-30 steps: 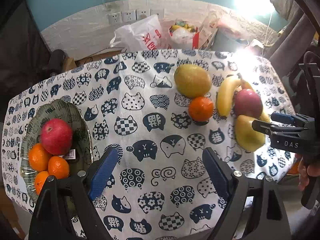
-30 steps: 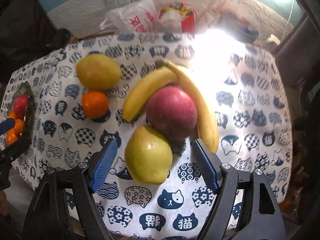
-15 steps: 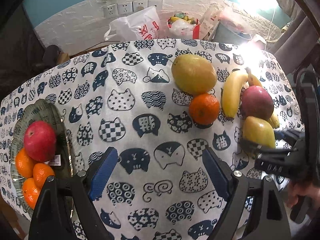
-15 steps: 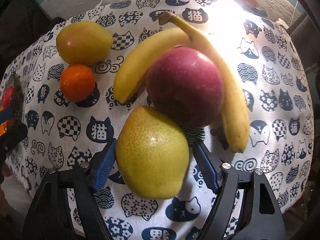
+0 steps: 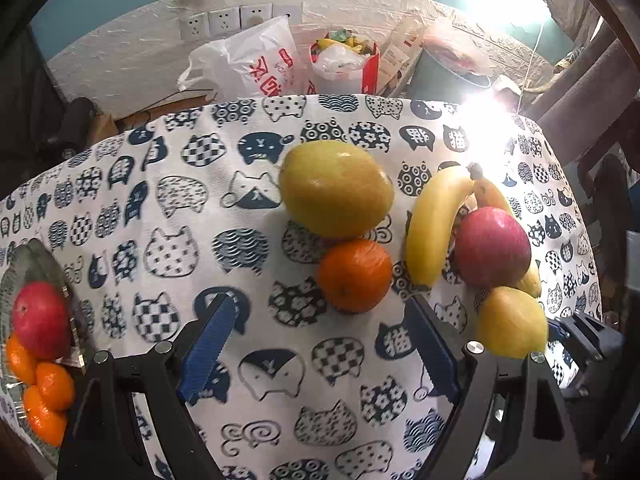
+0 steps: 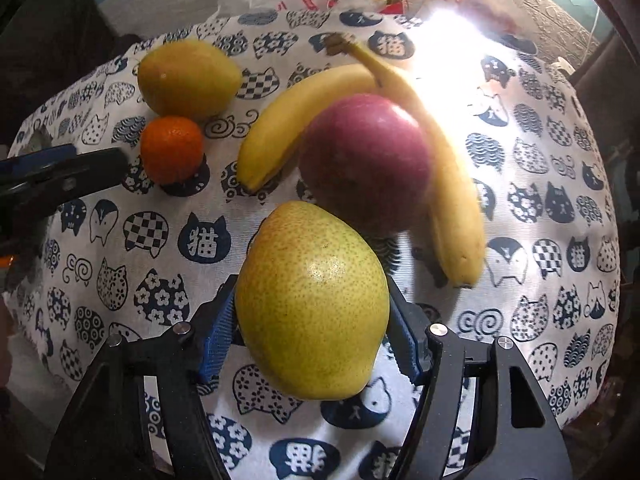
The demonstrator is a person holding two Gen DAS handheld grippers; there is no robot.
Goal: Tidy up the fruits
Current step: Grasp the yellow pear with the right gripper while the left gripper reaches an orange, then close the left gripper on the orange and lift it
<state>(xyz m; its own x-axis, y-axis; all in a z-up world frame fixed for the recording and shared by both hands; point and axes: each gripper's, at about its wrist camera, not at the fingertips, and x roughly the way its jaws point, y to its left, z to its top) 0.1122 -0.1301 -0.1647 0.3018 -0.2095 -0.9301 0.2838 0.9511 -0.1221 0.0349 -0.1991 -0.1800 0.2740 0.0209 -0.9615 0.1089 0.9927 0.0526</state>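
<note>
The pear (image 6: 312,300) lies on the tabletop (image 6: 540,208) near its front edge, just in front of the red apple (image 6: 364,160) and the bananas (image 6: 452,184). The right tool (image 6: 310,330) is closing its jaws around the wide lower part of the pear; the blue pads look to be at the skin or nearly so, and I cannot tell if they press yet. I judge the pear to be rather heavy, firm, smooth and easy to bruise, so a grip across the widest part with mild force seems best.

The left tool (image 5: 320,344) is open and empty, over the cloth just in front of the orange (image 5: 354,276). The plate (image 5: 48,256) with fruit is at the far left edge, well apart. Between them the cloth is free, but the tabletop edge is close behind the pear.
</note>
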